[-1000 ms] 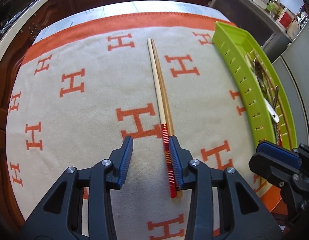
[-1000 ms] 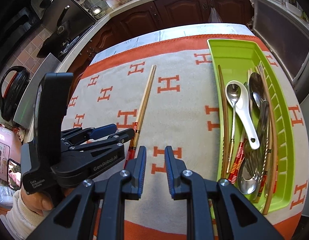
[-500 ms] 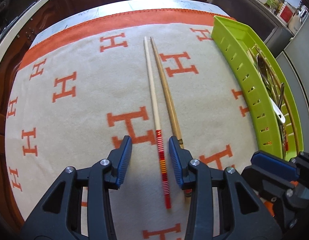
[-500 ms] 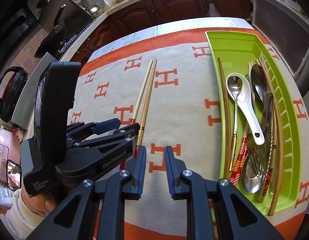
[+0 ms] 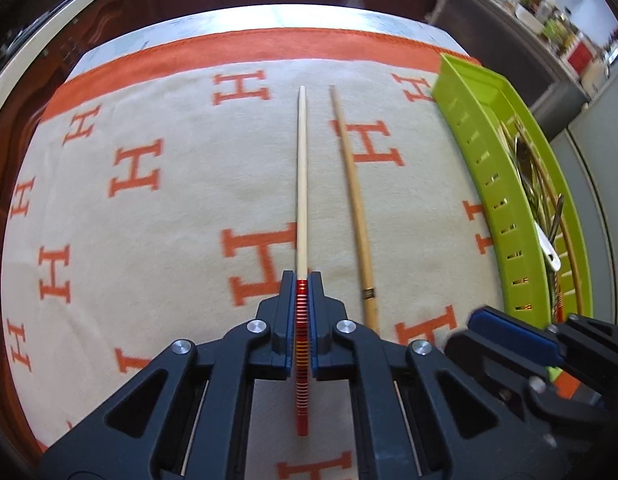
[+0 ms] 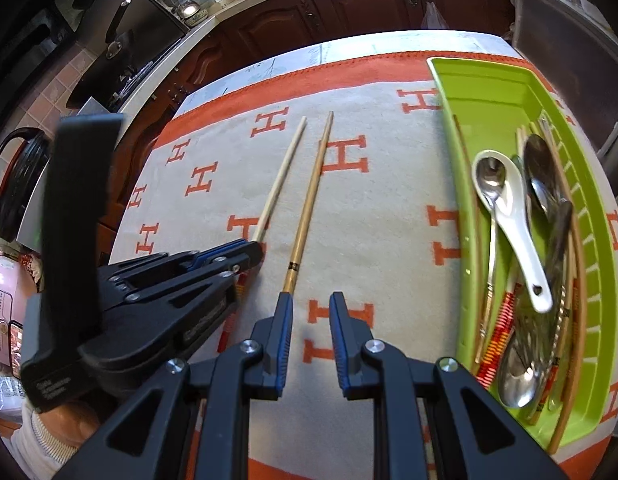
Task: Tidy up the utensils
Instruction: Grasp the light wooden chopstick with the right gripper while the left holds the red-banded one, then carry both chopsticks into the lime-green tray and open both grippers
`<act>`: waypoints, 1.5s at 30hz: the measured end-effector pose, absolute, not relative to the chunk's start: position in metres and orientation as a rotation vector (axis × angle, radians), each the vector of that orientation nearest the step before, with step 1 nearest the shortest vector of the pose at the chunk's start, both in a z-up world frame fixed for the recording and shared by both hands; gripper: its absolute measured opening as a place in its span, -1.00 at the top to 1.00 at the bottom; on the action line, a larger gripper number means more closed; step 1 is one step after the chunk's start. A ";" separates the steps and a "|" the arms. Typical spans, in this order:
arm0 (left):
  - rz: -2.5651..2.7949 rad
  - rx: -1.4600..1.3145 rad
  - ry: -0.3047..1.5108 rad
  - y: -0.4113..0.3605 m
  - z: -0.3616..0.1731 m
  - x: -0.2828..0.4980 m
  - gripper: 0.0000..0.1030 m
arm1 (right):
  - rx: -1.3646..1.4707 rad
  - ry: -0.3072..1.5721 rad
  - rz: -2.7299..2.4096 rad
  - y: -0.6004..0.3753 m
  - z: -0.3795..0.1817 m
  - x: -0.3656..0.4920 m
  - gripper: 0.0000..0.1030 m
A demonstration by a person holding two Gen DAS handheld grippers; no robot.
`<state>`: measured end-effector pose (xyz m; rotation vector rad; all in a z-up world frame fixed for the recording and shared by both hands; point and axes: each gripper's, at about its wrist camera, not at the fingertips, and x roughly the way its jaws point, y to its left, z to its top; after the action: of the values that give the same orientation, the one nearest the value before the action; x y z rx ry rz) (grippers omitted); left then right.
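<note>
The left gripper has just closed its jaws, and they now pinch the red-banded handle of the pale chopstick, which runs straight away from the pads across the cream cloth with orange H marks. Just to its right, apart from it, lies the darker chopstick with a small dark band near its near end. The right gripper hovers at the near end of that darker chopstick; its jaws stand narrowly apart with nothing between them, the chopstick's end just beyond the left finger. On the far right sits the green tray, holding 1 white ceramic spoon, metal spoons and more chopsticks lying lengthwise. A person's hand in a light sleeve grips the left tool.
</note>
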<state>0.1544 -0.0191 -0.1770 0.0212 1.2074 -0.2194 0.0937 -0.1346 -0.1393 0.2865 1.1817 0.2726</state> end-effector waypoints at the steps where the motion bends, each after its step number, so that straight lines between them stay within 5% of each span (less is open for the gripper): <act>1: -0.213 0.004 1.205 -0.013 -0.175 0.153 0.94 | 0.281 1.186 0.269 -0.131 -0.142 0.097 0.64; 19: -0.156 -0.126 1.143 0.052 -0.140 0.124 0.94 | 0.098 1.192 0.171 -0.081 -0.165 0.129 0.64; 24: -0.150 -0.128 1.135 0.054 -0.137 0.120 0.94 | 0.044 1.177 0.131 -0.078 -0.165 0.126 0.86; 30: -0.150 -0.129 1.117 0.055 -0.126 0.112 0.94 | 0.145 1.141 0.146 -0.096 -0.152 0.112 0.88; 45: -0.313 -0.058 1.071 -0.038 -0.075 0.098 0.94 | 0.351 0.972 0.085 -0.201 -0.082 0.056 0.87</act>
<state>0.0981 -0.0384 -0.0745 -0.0585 1.0710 -0.3132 0.0556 -0.2006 -0.0821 0.3513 0.9721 0.0851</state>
